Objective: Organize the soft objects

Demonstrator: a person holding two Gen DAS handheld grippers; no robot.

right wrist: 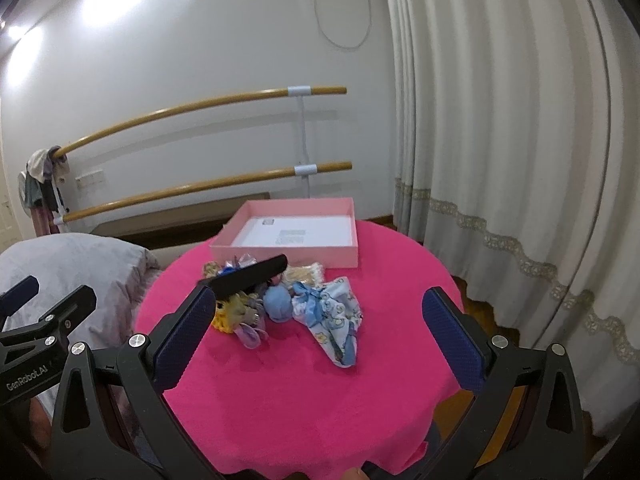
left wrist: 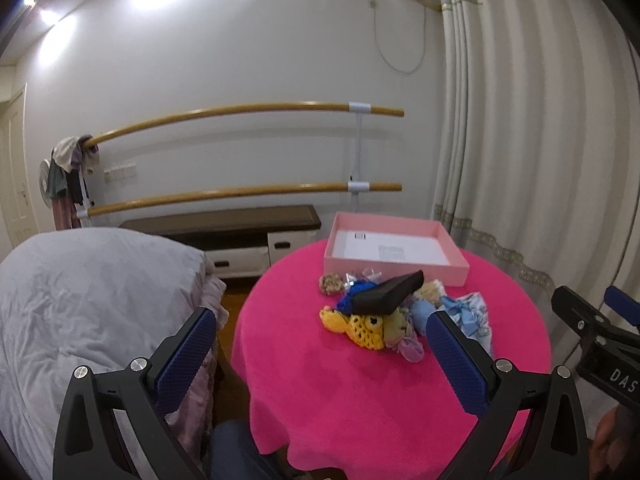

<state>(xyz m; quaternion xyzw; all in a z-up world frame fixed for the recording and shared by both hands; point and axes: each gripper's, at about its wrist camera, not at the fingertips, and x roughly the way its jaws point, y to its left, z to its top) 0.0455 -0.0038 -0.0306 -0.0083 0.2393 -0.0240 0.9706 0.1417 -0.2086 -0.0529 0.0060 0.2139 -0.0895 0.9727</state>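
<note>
A pile of soft objects lies mid-table on the pink cloth [left wrist: 360, 392]: a yellow crocheted toy [left wrist: 362, 330], a blue crocheted piece [left wrist: 354, 294], a light blue ball [right wrist: 278, 302], a printed blue-white cloth [right wrist: 338, 320], small hair ties [left wrist: 330, 283]. A black flat pouch [left wrist: 386, 294] rests on top of the pile. Behind stands an open pink box [left wrist: 394, 246], holding only white paper. My left gripper [left wrist: 320, 344] is open, short of the pile. My right gripper [right wrist: 318, 326] is open and empty, framing the cloth.
A bed with grey bedding [left wrist: 88, 304] stands left of the round table. A low dark-topped cabinet [left wrist: 240, 232] and two wooden wall bars [left wrist: 240, 112] are behind. Curtains [right wrist: 500, 160] hang on the right. The table edge curves close in front.
</note>
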